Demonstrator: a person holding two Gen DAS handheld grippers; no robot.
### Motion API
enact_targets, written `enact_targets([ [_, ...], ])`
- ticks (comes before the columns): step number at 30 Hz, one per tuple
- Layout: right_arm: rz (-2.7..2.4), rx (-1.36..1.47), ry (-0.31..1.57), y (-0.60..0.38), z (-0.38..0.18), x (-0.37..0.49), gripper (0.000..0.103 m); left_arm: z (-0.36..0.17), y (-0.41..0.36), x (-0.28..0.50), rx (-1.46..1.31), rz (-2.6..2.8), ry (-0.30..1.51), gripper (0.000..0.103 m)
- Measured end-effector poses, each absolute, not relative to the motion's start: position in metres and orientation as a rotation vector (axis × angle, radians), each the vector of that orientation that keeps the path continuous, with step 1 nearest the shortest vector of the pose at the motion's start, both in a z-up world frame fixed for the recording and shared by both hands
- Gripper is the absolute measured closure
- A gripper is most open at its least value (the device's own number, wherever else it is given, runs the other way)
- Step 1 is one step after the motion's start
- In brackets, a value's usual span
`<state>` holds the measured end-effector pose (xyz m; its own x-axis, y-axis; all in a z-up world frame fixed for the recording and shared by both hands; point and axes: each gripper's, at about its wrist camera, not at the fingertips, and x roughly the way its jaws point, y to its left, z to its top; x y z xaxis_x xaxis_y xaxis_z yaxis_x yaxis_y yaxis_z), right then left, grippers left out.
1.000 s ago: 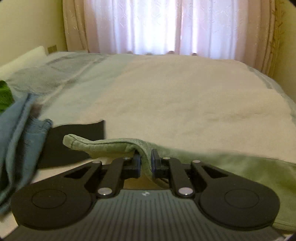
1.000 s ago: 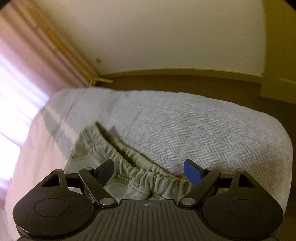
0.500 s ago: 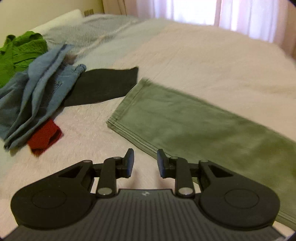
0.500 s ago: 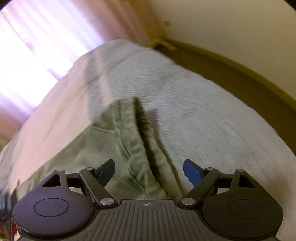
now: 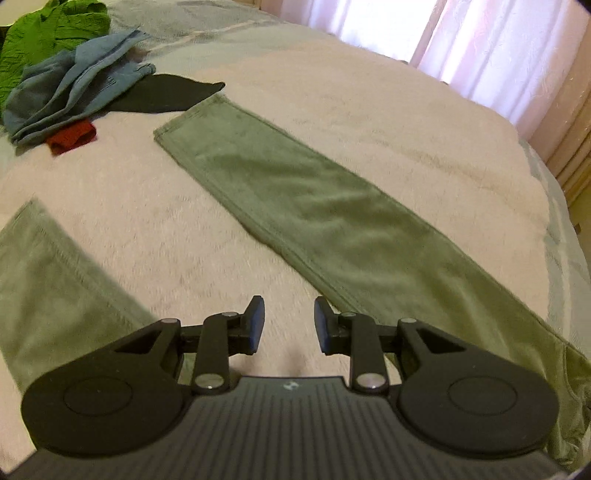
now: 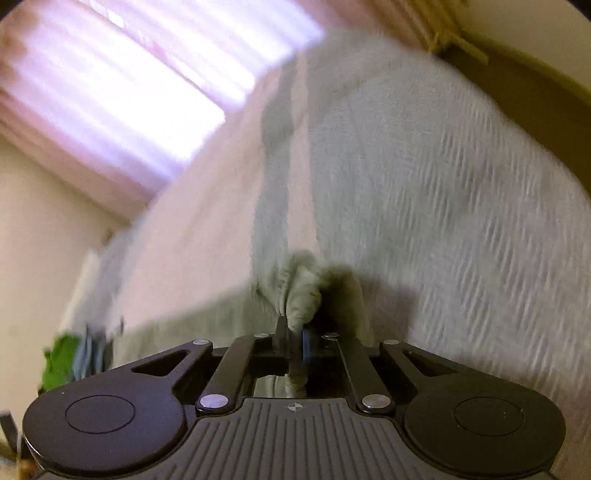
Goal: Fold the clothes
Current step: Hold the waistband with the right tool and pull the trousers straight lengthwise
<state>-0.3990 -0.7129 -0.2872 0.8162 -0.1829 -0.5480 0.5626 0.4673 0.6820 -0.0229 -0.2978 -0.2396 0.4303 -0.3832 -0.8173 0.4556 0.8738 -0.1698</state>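
Note:
Olive green trousers (image 5: 314, 206) lie spread on the bed. One leg runs diagonally from upper left to lower right, the other leg (image 5: 48, 288) lies at the left. My left gripper (image 5: 288, 325) is open and empty, hovering above the blanket between the two legs. In the right wrist view my right gripper (image 6: 293, 339) is shut on a bunched fold of the trousers (image 6: 306, 291), at the waistband end. The view there is blurred.
A pile of other clothes sits at the far left: a green sweater (image 5: 44, 33), blue jeans (image 5: 74, 88), a black garment (image 5: 166, 96) and a red piece (image 5: 72, 138). Curtains (image 5: 480, 48) hang behind the bed. The bed edge (image 6: 480, 184) drops to the floor at right.
My left gripper let go of the trouser leg, opened and rose above the bed. My right gripper shut on the waistband end and swung round.

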Motion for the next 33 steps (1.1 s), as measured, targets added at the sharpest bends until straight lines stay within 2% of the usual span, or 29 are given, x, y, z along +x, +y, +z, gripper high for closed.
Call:
enact_targets([
  [3, -0.514, 1.052, 0.384, -0.733, -0.299, -0.422, 0.099, -0.235, -0.301, -0.032, 0.100, -0.516, 0.987, 0.079],
  [6, -0.509, 1.155, 0.517, -0.739, -0.334, -0.419, 0.098, -0.233, -0.303, -0.034, 0.115, -0.515, 0.976, 0.079],
  [7, -0.497, 1.190, 0.505, -0.739, -0.337, -0.422, 0.094, -0.236, -0.305, -0.035, 0.111, -0.512, 0.991, 0.079],
  [8, -0.486, 1.220, 0.492, -0.738, -0.338, -0.425, 0.087, -0.239, -0.306, -0.036, 0.107, -0.509, 1.005, 0.079],
  [9, -0.479, 1.234, 0.475, -0.733, -0.332, -0.430, 0.072, -0.242, -0.308, -0.037, 0.105, -0.507, 1.019, 0.079],
  [10, -0.471, 1.243, 0.460, -0.728, -0.326, -0.436, 0.049, -0.244, -0.309, -0.039, 0.107, -0.508, 1.029, 0.079],
  [11, -0.455, 1.231, 0.454, -0.719, -0.318, -0.443, 0.044, -0.246, -0.311, -0.042, 0.110, -0.510, 1.037, 0.079],
  [13, -0.394, 1.211, 0.462, -0.699, -0.307, -0.455, 0.044, -0.249, -0.314, -0.048, 0.117, -0.526, 1.045, 0.079],
  [18, -0.252, 1.156, 0.632, -0.654, -0.318, -0.464, 0.044, -0.255, -0.314, -0.056, 0.098, -0.533, 1.085, 0.078],
  [21, -0.242, 1.162, 0.621, -0.650, -0.330, -0.463, 0.045, -0.259, -0.312, -0.060, 0.082, -0.531, 1.109, 0.078],
  [24, -0.245, 1.146, 0.608, -0.654, -0.333, -0.456, 0.063, -0.262, -0.311, -0.065, 0.084, -0.532, 1.124, 0.078],
  [28, -0.227, 1.123, 0.615, -0.656, -0.338, -0.439, 0.063, -0.264, -0.307, -0.072, 0.089, -0.535, 1.137, 0.078],
  [33, -0.140, 1.058, 0.731, -0.634, -0.346, -0.425, 0.063, -0.270, -0.302, -0.081, 0.078, -0.539, 1.164, 0.077],
])
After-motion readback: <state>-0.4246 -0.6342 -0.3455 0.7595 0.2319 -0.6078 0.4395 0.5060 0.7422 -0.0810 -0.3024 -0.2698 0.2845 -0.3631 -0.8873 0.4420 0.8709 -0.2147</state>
